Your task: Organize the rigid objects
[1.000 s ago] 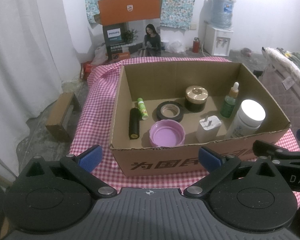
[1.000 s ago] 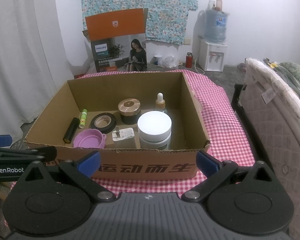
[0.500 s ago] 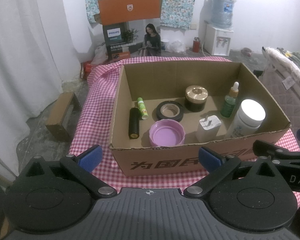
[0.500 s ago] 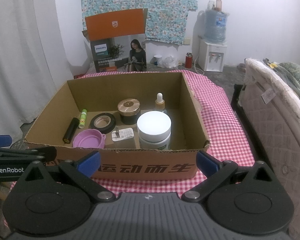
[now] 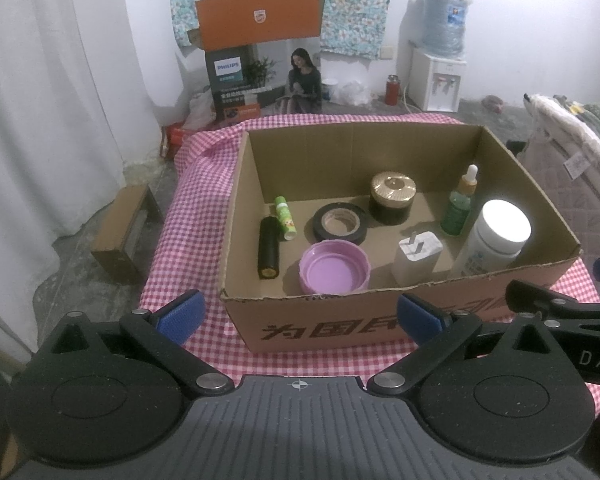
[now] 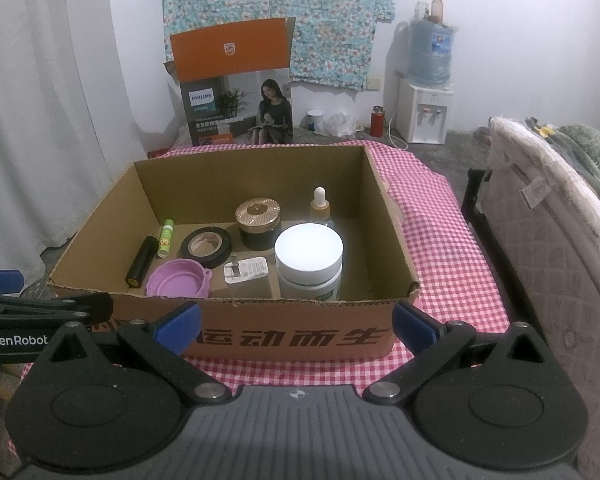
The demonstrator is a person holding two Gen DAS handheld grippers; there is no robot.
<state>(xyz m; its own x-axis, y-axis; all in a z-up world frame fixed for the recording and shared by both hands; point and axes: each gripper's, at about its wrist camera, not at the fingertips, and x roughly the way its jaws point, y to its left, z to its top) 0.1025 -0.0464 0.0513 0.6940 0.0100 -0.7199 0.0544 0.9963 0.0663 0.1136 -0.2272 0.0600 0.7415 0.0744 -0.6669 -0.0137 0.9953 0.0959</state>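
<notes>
The left tool [image 5: 298,314] hung spread and empty before the box [image 5: 380,324] on the checked counter [image 5: 188,240]. Inside sat a torch [image 5: 269,248], tube [image 5: 285,217], tape [image 5: 340,223], lid [image 5: 334,266], charger [image 5: 416,254], jar [image 5: 392,198], dropper [image 5: 460,206] and tub [image 5: 496,240].

The right tool [image 6: 296,324] was likewise spread, holding nothing. With everything boxed, this fitted either packing finished or unpacking ahead; the views settled no next move.
</notes>
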